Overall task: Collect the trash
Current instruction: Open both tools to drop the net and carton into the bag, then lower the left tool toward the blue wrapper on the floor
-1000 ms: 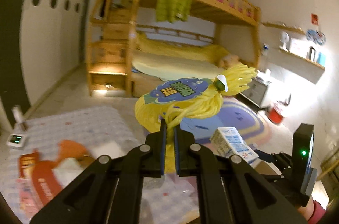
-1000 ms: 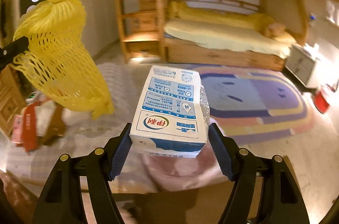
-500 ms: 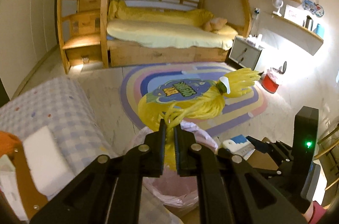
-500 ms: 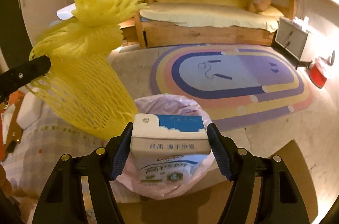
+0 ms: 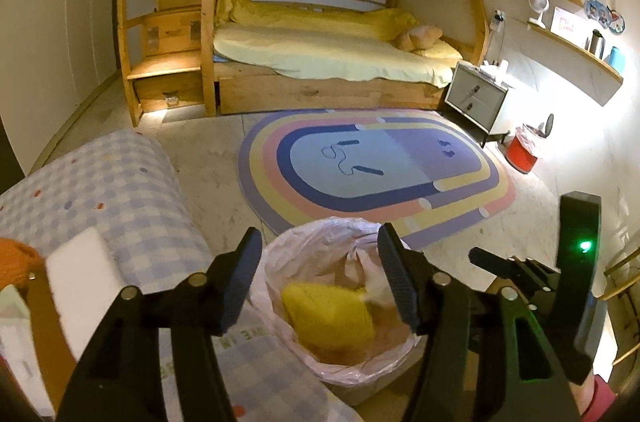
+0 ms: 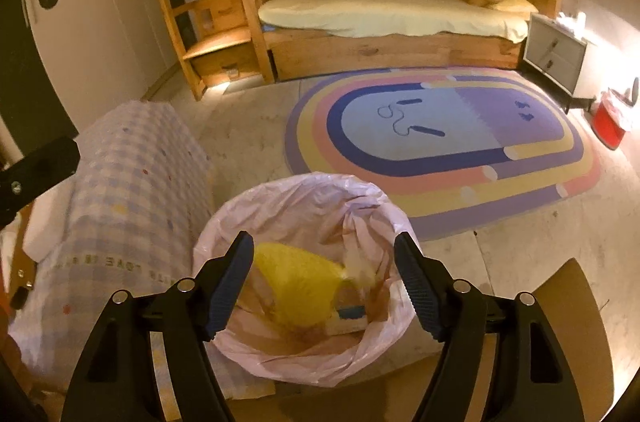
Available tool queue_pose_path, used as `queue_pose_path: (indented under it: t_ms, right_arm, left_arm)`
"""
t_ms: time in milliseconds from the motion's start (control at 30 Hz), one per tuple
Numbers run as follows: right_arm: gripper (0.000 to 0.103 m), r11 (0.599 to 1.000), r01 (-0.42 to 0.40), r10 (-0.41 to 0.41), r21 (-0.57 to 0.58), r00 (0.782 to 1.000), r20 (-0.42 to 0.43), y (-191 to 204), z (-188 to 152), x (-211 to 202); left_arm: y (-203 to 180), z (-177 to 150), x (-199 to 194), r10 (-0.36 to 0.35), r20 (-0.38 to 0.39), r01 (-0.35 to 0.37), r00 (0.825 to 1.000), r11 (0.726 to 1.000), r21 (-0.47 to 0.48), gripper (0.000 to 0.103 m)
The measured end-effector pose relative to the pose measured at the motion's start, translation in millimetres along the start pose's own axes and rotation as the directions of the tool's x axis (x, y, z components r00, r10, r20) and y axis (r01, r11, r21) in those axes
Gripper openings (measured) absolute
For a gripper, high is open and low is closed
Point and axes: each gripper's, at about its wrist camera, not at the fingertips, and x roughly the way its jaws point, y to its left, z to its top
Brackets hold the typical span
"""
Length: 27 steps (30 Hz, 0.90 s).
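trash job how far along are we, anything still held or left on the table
Done: the yellow net and the carton lie in the lined bin. In hand: nothing; the left tongs and right tongs hang open over the bin. Left: a white block and orange pieces sit on the checked table.

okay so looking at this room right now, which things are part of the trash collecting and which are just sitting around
Part of the job:
- pink plastic-lined trash bin
- yellow foam net sleeve inside it
- blue-and-white milk carton inside it
- left gripper, open
- right gripper, open

Just lying about:
- rainbow oval floor rug
- wooden bunk bed
- red floor bin
- checked tablecloth
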Motion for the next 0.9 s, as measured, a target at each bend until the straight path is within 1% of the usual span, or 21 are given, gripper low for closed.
queue_pose_path:
  t_ms: [133, 233, 333, 367, 467, 533, 567, 667, 733, 767, 900]
  right_arm:
    - [0.073, 0.999, -0.018, 0.02, -0.03, 0.999, 0.049, 12.3, 6.2, -25.8]
    - [0.073, 0.997, -0.047, 0.051, -0.059, 0.996, 0.078, 26.9, 13.4, -46.7]
    - [0.073, 0.991, -0.091, 0.101, -0.094, 0.99, 0.101, 47.7, 16.8, -68.9]
    - [0.073, 0.986, -0.118, 0.131, -0.118, 0.986, 0.108, 60.4, 17.4, -78.6]
    - [0.073, 0.969, -0.175, 0.197, -0.175, 0.973, 0.117, 89.8, 17.1, -97.0]
    - [0.073, 0.952, -0.215, 0.244, -0.217, 0.963, 0.116, 111.7, 15.9, -107.2]
    - [0.073, 0.936, -0.247, 0.28, -0.251, 0.954, 0.109, 129.3, 14.9, -113.3]
    - [0.073, 0.906, -0.28, 0.324, -0.316, 0.941, 0.096, 164.0, 13.2, -122.4]
    - [0.073, 0.885, -0.298, 0.349, -0.357, 0.933, 0.086, 189.8, 11.9, -127.4]
    - [0.073, 0.868, -0.313, 0.369, -0.385, 0.926, 0.081, 210.0, 11.4, -131.4]
    - [0.072, 0.831, -0.351, 0.422, -0.431, 0.903, 0.079, 255.4, 1.5, -146.0]
  left_arm:
    - [5.4, 0.3, -28.5, 0.012, 0.041, -0.012, 0.999, 1.0, -0.002, 0.059]
    - [13.2, 1.4, -54.6, 0.023, 0.075, -0.022, 0.997, 1.0, -0.015, 0.059]
    - [24.3, -2.8, -89.0, 0.072, 0.102, -0.07, 0.992, 0.997, -0.026, 0.059]
    - [29.5, -5.4, -100.7, 0.092, 0.109, -0.089, 0.99, 0.995, -0.034, 0.059]
    - [48.8, -15.5, -134.3, 0.144, 0.12, -0.136, 0.982, 0.988, -0.076, 0.059]
    - [67.0, -27.3, -164.4, 0.201, 0.131, -0.186, 0.971, 0.975, -0.117, 0.059]
    - [74.9, -32.1, -177.5, 0.228, 0.134, -0.21, 0.964, 0.968, -0.135, 0.059]
    - [109.6, -52.4, -225.3, 0.324, 0.13, -0.294, 0.937, 0.933, -0.206, 0.059]
    - [130.1, -61.7, -249.2, 0.371, 0.129, -0.334, 0.92, 0.912, -0.237, 0.059]
    - [143.9, -69.6, -265.3, 0.4, 0.133, -0.357, 0.907, 0.897, -0.261, 0.059]
    - [188.6, -95.2, -306.3, 0.444, 0.13, -0.384, 0.886, 0.863, -0.33, 0.059]
